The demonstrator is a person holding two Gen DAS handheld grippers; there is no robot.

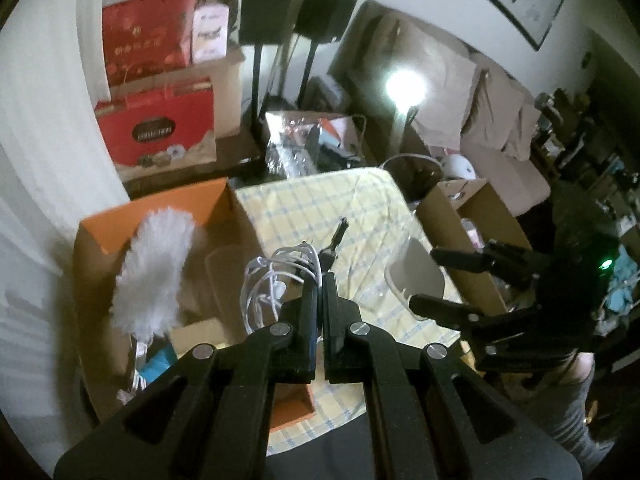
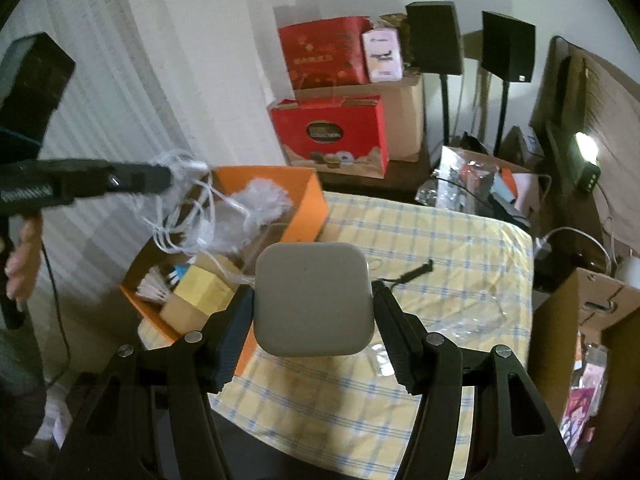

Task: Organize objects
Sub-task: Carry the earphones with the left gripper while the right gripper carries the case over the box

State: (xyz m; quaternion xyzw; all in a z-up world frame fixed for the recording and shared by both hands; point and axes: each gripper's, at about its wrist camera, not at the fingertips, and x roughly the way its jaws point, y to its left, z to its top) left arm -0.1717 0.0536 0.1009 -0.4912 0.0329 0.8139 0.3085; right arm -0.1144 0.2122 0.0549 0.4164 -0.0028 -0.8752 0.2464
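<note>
A: So, where's the white cable bundle [image 1: 276, 280]?

B: Pinched between the closed fingers of the left gripper [image 1: 322, 280], loops hanging over the orange box [image 1: 160, 208] at ten o'clock on the checked tablecloth [image 2: 440, 240]. A white feather duster [image 1: 152, 272] stands in that box, just beside the loops.

A: And the right gripper [image 2: 314, 300]?

B: Clamped on a grey square pad [image 2: 314, 300], flat face toward the camera, above the cloth's near side.

A: Anything in the way?

B: A black stick-like object [image 2: 414, 270] lies on the cloth, long axis toward two o'clock. A cardboard box [image 2: 588, 312] sits off the cloth's three o'clock edge.
</note>
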